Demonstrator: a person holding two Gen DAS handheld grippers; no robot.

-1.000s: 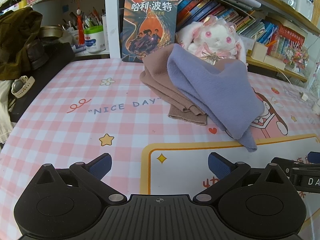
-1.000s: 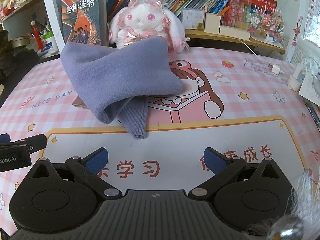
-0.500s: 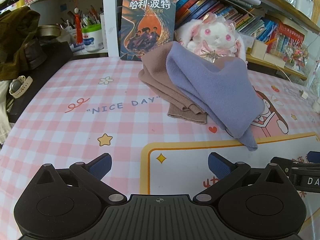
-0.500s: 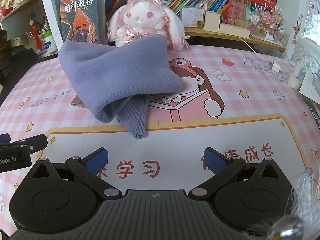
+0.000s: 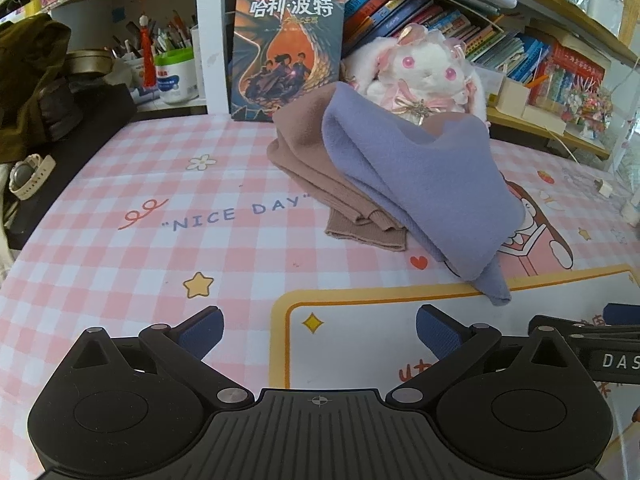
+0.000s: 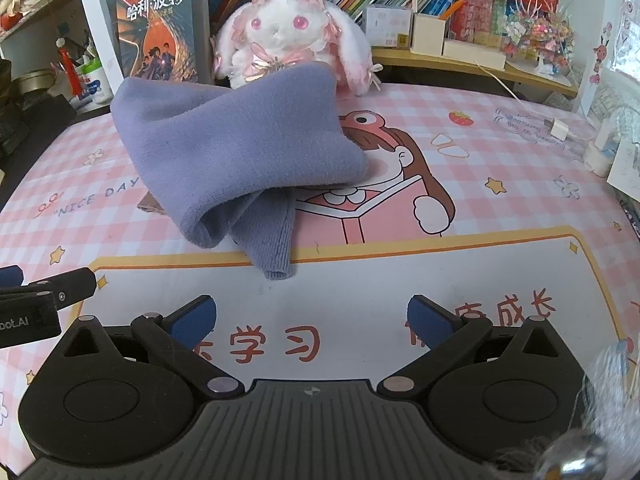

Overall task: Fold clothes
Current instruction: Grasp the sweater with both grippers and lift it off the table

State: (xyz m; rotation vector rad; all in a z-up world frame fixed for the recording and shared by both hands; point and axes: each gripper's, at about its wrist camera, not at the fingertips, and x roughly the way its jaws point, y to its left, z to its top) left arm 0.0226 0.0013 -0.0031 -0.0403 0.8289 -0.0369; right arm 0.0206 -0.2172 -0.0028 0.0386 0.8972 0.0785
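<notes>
Claws first: left gripper [image 5: 318,330] sits with its blue pads spread wide and nothing between them, and right gripper [image 6: 310,320] is the same, spread and empty. Over the last second I see almost no change. Both rigs hold level above the near edge of the desk mat [image 5: 120,240], and the scene drifts only slightly in each wrist view, as though I am creeping forward or tipping a little. No cloth has been touched. I read this as the approach stage; folding proper has not begun.

Pose: the two grippers hang side by side, low over the white panel with the orange border, fingers pointing toward the shelves. The right claw's finger shows at the right edge of the left wrist view, and the left one's at the left edge of the right view, so they are close neighbours.

Outward: purple fleece garment [image 6: 240,148] lies in a loose heap in the middle of the mat, one ribbed cuff [image 6: 276,256] trailing toward me and overlapping the orange border. Under it on its left, brown garment [image 5: 340,200] pokes out, ribbed hem flat on the mat. Both lie well ahead of the pads.

Behind the heap: plush rabbit [image 6: 288,40] touching the purple cloth, and an upright Harry Potter book [image 5: 286,60].

My guess: cuff is the nearest grab.
</notes>
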